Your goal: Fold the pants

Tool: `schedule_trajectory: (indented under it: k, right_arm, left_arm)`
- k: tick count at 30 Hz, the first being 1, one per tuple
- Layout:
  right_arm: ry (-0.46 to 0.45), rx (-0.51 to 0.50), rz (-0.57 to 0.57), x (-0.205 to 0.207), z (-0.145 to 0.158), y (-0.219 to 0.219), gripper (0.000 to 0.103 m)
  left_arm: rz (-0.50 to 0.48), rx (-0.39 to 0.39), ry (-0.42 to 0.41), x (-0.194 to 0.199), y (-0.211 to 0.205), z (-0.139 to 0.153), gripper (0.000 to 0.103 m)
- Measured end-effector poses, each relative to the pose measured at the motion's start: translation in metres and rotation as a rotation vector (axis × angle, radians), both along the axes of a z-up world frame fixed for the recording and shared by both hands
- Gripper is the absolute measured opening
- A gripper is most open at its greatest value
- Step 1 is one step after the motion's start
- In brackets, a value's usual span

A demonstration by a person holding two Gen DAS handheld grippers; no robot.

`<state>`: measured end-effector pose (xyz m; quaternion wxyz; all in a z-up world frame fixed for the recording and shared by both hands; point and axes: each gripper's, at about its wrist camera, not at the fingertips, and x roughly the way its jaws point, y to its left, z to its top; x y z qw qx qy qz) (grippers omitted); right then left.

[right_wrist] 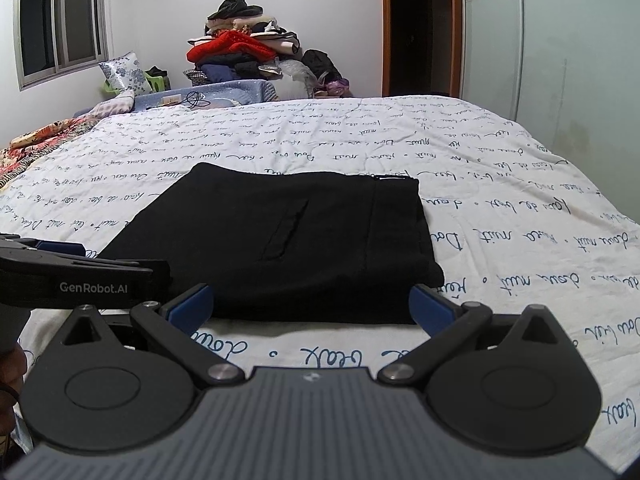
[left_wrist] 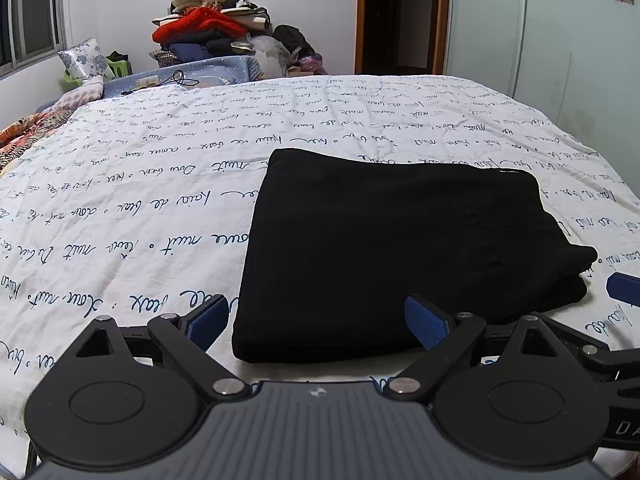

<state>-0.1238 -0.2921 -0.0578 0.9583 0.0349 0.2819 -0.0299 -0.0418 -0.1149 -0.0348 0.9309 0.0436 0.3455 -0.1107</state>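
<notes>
Black pants [left_wrist: 392,248] lie folded into a compact rectangle on the bed's white quilt with blue script [left_wrist: 140,184]. My left gripper [left_wrist: 316,320] is open and empty, just short of the near edge of the pants, its blue pads spread wide. My right gripper [right_wrist: 312,308] is open and empty at the near edge of the pants [right_wrist: 288,240] in the right wrist view. The left gripper's body shows at the left of the right wrist view [right_wrist: 80,276]. The right gripper's blue pad shows at the right edge of the left wrist view [left_wrist: 624,288].
A tall pile of clothes [left_wrist: 208,28] stands behind the bed's far side, with a blue basket [left_wrist: 192,76] and a floral pillow [left_wrist: 82,60]. A patterned blanket [left_wrist: 28,132] lies at the left. A wardrobe [left_wrist: 560,40] and dark doorway [left_wrist: 400,16] are on the right.
</notes>
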Motion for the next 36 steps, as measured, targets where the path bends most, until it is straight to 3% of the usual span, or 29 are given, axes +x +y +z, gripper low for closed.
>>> schedule_trajectory:
  k: [25,31,34,36]
  right_arm:
    - [0.014,0.005,0.011,0.0,-0.002,0.001,0.103]
    - [0.013,0.003,0.01,0.0,-0.002,0.001,0.103]
    - [0.01,0.002,0.01,0.0,-0.003,0.001,0.103]
    - [0.01,0.001,0.011,0.0,-0.003,0.0,0.103]
  left_arm:
    - [0.002,0.008,-0.005,-0.001,0.0,-0.001,0.096]
    - [-0.035,0.02,-0.102,-0.01,-0.003,0.005,0.096]
    - [-0.004,0.036,-0.166,-0.014,0.001,0.012,0.096]
    - [0.025,0.021,-0.167,-0.011,0.008,0.016,0.099]
